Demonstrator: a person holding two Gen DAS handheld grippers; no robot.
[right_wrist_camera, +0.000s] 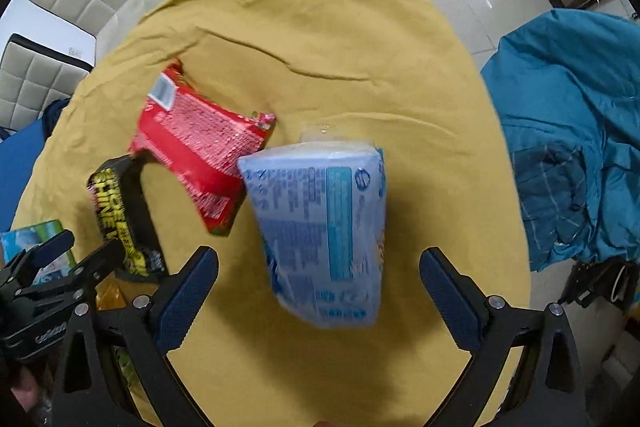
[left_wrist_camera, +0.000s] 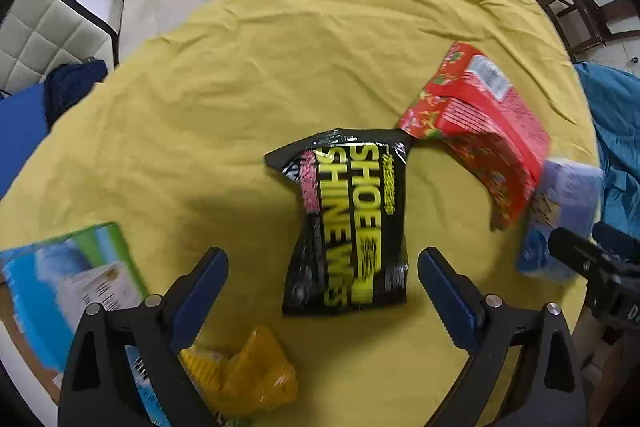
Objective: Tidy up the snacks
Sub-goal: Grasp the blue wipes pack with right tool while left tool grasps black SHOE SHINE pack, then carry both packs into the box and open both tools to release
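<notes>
Only the right wrist view shows the teal blanket right of the yellow-clothed bench. The red bag lies far right, touching the black packet, which sits between the spread left claw. The pale blue pack lies between the spread right claw.

1. My left gripper is spread wide, its two blue-padded fingers well apart and gripping nothing.
2. It points forward and down, tilted toward the surface below.
3. My right gripper is spread just as wide, its blue pads apart with nothing clamped between them.
4. It too points forward and down.
5. In the right wrist view I see the left gripper off to the left, close beside the right one, both at about the same height.
</notes>
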